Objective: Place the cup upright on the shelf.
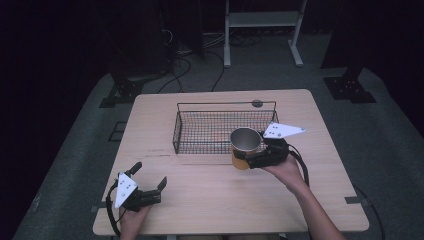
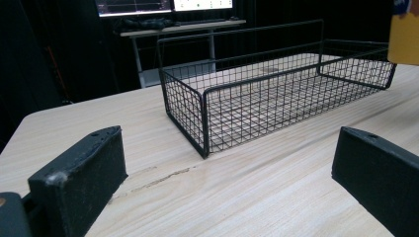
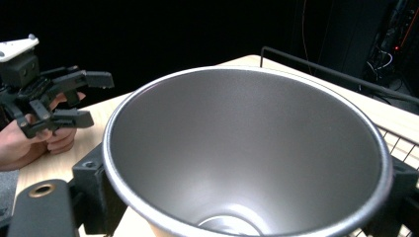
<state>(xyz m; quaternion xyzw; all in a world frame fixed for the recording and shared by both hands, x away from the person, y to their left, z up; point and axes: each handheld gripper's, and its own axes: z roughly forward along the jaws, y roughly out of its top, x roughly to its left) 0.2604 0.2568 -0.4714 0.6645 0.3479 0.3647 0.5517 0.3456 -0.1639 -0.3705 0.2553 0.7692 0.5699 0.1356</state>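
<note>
While the right tongs (image 1: 250, 159) clamp the yellow metal cup (image 1: 243, 148) by its sides, the cup hangs upright, off the worktop (image 1: 210, 200), at the near right corner of the black wire basket (image 1: 200, 131). In the right gripper view the jaws sit on both sides of the cup's (image 3: 247, 153) steel rim, inside empty. Left tongs (image 1: 150, 192) released, jaws spread wide, nothing between them, parked low by the near left edge of the worktop, well apart from the basket (image 2: 267, 98). The left gripper view catches the cup's (image 2: 404, 32) yellow wall at top right, above the basket's far end. Progress guess: pickup done, cup carried to the basket; lowering it inside and letting go is left. Basket looks empty.
</note>
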